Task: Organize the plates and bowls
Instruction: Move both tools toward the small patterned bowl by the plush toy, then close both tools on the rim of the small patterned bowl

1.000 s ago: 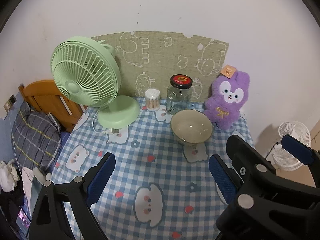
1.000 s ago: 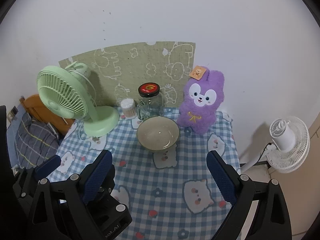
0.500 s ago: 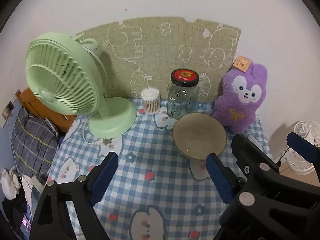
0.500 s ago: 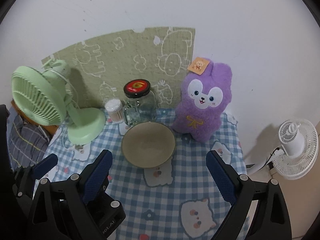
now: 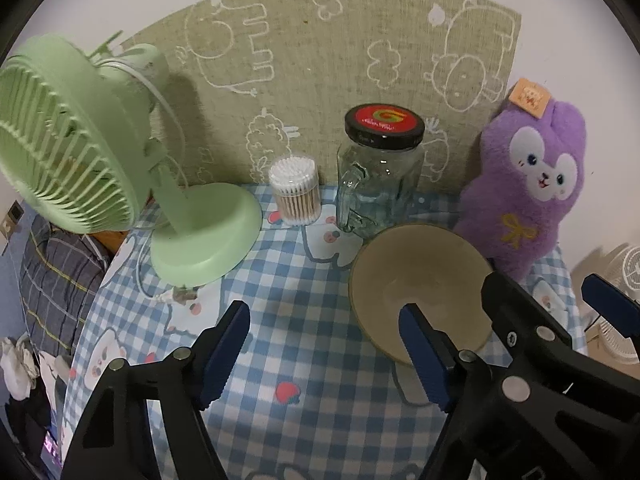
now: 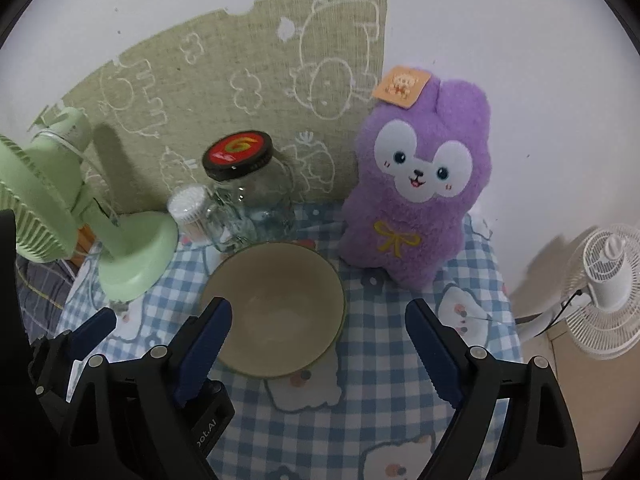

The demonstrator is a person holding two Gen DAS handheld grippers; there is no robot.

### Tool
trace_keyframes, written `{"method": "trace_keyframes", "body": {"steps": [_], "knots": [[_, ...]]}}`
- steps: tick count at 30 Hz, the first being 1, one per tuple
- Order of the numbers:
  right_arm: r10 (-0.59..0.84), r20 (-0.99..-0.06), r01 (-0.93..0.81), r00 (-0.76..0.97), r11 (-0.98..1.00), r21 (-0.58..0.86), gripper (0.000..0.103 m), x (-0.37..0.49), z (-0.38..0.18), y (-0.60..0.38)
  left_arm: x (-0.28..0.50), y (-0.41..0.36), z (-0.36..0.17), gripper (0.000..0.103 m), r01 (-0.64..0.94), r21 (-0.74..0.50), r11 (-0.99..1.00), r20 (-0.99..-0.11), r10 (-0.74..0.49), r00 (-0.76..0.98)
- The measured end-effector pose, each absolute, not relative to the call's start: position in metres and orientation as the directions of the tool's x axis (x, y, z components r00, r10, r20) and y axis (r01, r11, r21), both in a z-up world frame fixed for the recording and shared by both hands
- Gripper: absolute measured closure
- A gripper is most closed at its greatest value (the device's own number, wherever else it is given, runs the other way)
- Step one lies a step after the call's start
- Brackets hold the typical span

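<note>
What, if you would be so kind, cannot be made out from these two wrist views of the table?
- Bowl: in the left wrist view its near rim is hidden behind the gripper fingers; whether any touches it is unclear.
- Cotton swab tub: in the right wrist view, partly hidden behind the glass jar.
- Green fan: its head is cut off by the left edge in both views.
- Plates: none in view.

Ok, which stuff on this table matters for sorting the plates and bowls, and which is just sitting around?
Part of the job:
- beige bowl
- left gripper, open
- right gripper, open

Just lying about:
- green fan
- cotton swabs
- glass jar
- purple plush toy
- white fan
</note>
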State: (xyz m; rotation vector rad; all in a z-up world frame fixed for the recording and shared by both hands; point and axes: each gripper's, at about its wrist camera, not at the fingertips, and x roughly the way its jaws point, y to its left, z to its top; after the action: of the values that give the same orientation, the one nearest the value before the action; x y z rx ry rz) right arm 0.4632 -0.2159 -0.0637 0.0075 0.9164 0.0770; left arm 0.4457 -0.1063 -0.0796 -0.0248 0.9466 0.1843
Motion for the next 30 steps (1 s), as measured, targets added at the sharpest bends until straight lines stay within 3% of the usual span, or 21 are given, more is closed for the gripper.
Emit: {"method": "trace_keyframes", "body": {"steps": [4, 16, 20, 22, 27, 30], "knots": [[0.069, -0.802, -0.059, 0.593, 0.997, 0.042, 0.018, 0.476, -0.077, -0.218, 0.457, -0.111, -0.095, 0.032, -0.163, 0.067, 0.984, -0.823, 0.147, 0.549], [0.056, -0.824, -0.012, 0.564, 0.998, 0.059, 0.030, 0.505, -0.106, -0.231, 0.489, -0.122, -0.118, 0.039, -0.135, 0.091, 0.987, -0.835, 0.149, 0.530], [0.052, -0.834, -0.004, 0.549, 0.998, 0.059, 0.035, 0.511, -0.117, -0.231, 0.496, -0.120, -0.128, 0.047, -0.136, 0.087, 0.987, -0.847, 0.145, 0.512], [0.051, -0.844, -0.004, 0.534, 0.998, 0.059, 0.043, 0.513, -0.122, -0.231, 0.498, -0.120, -0.132, 0.054, -0.136, 0.087, 0.987, -0.851, 0.144, 0.505], [0.062, -0.852, -0.010, 0.520, 0.998, 0.066, 0.044, 0.516, -0.132, -0.229, 0.503, -0.117, -0.143, 0.065, -0.131, 0.075, 0.989, -0.867, 0.129, 0.481], [0.063, -0.859, -0.019, 0.507, 0.998, 0.063, 0.055, 0.519, -0.137, -0.226, 0.504, -0.118, -0.146, 0.072, -0.120, 0.075, 0.990, -0.870, 0.124, 0.478]]}}
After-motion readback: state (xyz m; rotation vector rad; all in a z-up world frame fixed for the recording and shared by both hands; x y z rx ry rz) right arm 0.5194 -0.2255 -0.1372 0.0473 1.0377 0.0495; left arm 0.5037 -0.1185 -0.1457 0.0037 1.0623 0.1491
